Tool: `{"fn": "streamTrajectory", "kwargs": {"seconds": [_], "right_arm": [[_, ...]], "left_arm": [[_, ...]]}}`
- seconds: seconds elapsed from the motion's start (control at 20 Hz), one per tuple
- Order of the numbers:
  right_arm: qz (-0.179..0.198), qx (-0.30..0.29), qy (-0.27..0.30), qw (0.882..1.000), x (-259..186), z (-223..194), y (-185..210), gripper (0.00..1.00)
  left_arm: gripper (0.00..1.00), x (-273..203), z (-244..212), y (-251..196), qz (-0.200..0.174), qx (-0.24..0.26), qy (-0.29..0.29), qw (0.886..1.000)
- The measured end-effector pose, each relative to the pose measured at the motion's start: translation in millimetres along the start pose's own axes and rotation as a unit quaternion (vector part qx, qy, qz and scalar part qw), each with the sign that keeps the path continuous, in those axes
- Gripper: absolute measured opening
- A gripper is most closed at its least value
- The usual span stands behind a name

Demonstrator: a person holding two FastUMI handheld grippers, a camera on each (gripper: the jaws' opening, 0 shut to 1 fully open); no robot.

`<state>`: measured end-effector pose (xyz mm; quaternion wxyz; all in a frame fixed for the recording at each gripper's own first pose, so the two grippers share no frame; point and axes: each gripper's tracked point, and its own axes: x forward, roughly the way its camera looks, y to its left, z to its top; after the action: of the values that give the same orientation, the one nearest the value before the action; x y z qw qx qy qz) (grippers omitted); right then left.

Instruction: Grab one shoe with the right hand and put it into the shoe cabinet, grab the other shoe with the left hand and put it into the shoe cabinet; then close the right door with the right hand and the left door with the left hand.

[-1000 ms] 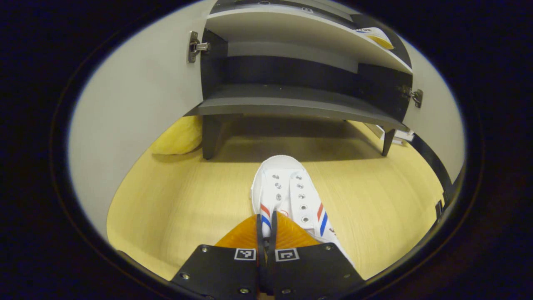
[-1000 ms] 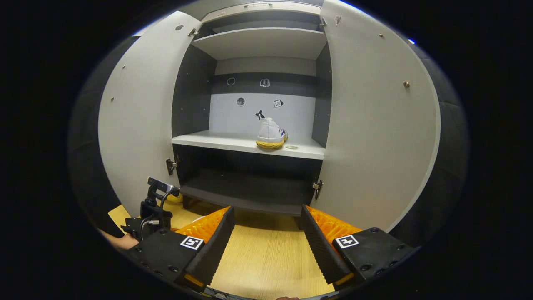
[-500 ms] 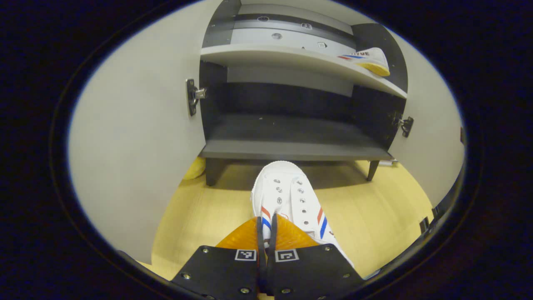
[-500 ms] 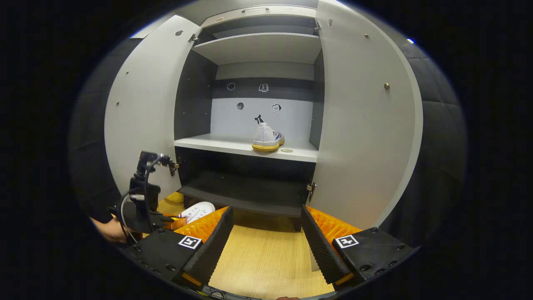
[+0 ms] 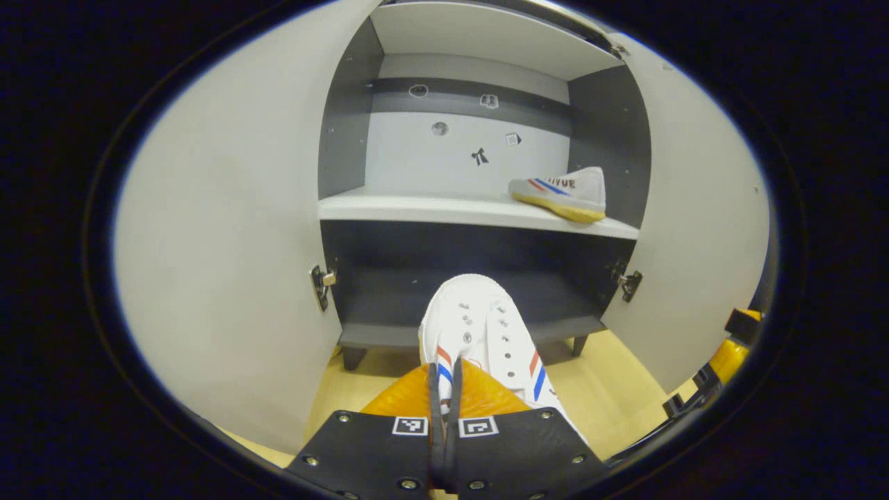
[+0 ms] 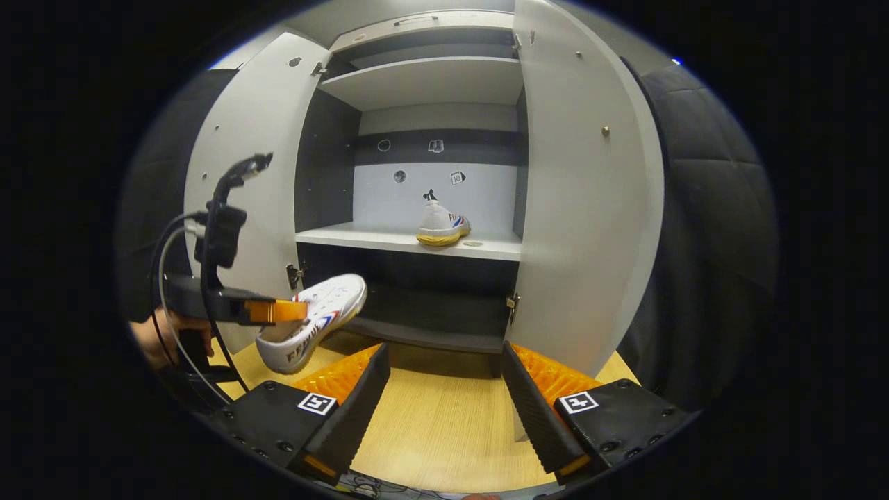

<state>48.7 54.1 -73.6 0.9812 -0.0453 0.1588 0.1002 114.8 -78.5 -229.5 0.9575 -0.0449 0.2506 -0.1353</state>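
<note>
My left gripper [image 5: 442, 378] is shut on a white shoe [image 5: 479, 333] with red and blue stripes and holds it in the air, toe pointing at the open shoe cabinet [image 5: 479, 208]. In the right gripper view that same left gripper [image 6: 274, 311] and the shoe [image 6: 312, 319] hang in front of the cabinet's bottom left. The other shoe [image 6: 439, 226], white with a yellow sole, stands on the middle shelf [image 6: 410, 241], also seen as the shoe [image 5: 559, 191] at the shelf's right. My right gripper [image 6: 441, 392] is open over the wooden floor, holding nothing.
Both doors stand wide open: the left door [image 6: 239, 194] and the right door [image 6: 587, 208]. A dark bottom shelf [image 5: 472, 309] lies under the middle one, an upper shelf [image 6: 424, 80] above. A hand [image 6: 167, 337] holds the left gripper. The wooden floor [image 6: 444, 423] lies in front.
My left gripper has risen from the floor with the shoe, which now hangs level with the bottom shelf. My right gripper has drifted slightly back, still open.
</note>
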Motion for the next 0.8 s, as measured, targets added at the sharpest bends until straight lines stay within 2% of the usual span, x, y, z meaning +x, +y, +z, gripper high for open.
{"fn": "streamTrajectory", "kwargs": {"seconds": [0.05, 0.1, 0.3, 0.35, 0.8], "right_arm": [[-0.001, 0.001, 0.000, 1.000, -2, -1, -1, 0.97], [-0.001, 0.001, 0.000, 1.000, -4, -2, -1, 1.00], [-0.006, 0.006, 0.001, 1.000, -11, -11, -7, 0.97], [-0.008, 0.009, 0.002, 1.000, -12, -14, -9, 1.00], [-0.035, 0.029, 0.012, 0.999, -26, -33, -18, 0.97]], "left_arm": [[0.01, -2, -2, 0, -0.003, 0.003, -0.011, 1.000], [0.01, -3, -1, -1, -0.005, 0.004, -0.022, 1.000], [0.01, -1, -2, 0, -0.016, 0.006, -0.054, 0.998], [0.00, 0, -4, 0, -0.016, 0.008, -0.062, 0.998], [0.00, -1, -3, -3, -0.011, 0.028, -0.115, 0.993]]}}
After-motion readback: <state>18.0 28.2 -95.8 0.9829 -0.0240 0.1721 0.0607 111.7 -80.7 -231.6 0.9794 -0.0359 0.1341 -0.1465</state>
